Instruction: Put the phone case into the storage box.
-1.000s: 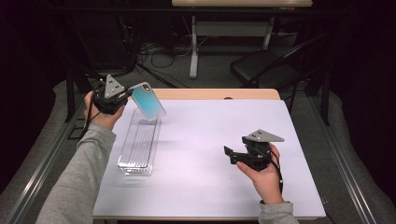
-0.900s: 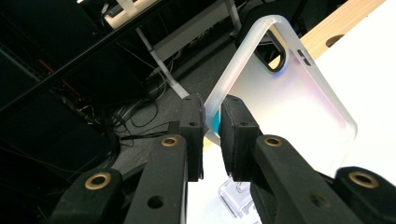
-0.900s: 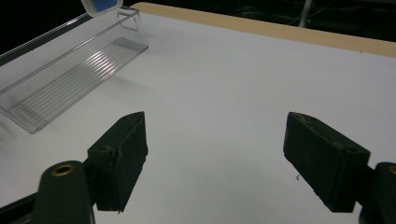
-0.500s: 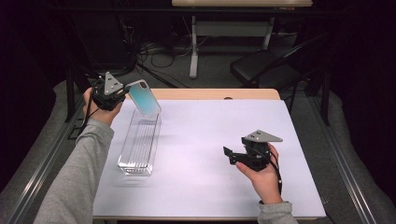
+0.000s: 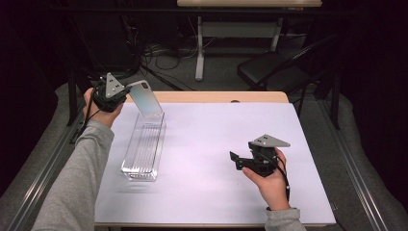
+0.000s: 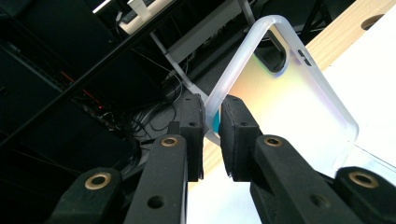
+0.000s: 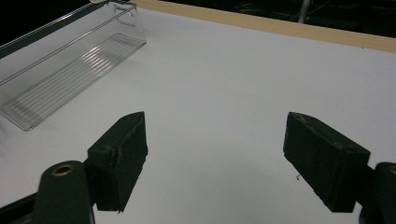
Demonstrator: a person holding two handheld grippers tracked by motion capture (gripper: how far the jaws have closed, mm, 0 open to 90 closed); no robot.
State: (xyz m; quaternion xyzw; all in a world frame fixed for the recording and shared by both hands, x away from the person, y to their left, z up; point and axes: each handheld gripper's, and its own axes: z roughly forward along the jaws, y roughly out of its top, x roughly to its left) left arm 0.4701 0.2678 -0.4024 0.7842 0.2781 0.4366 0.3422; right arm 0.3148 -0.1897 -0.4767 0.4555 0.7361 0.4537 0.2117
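Note:
A translucent, iridescent phone case [image 5: 146, 99] hangs tilted over the far end of a clear plastic tray [image 5: 143, 149]. My left gripper [image 5: 126, 94] is shut on the case's rim at the far left of the table. In the left gripper view the case [image 6: 289, 102] rises from between the two black jaws of that gripper [image 6: 213, 122], camera cutout uppermost. My right gripper [image 5: 235, 161] hovers open over the white table right of centre, pointing toward the tray. Nothing lies between its jaws [image 7: 215, 140], and the tray [image 7: 70, 70] sits beyond them at upper left.
A white sheet [image 5: 211, 144] covers the table, with a wooden edge [image 5: 221, 97] along the far side. Beyond the table stand a black chair [image 5: 274, 70], a white desk leg [image 5: 199, 48] and floor cables. Metal rails run down both sides.
My left gripper has drawn the phone case back toward the table's far left and lowered it, tilting it steeper over the tray's far end. The right gripper has barely moved.

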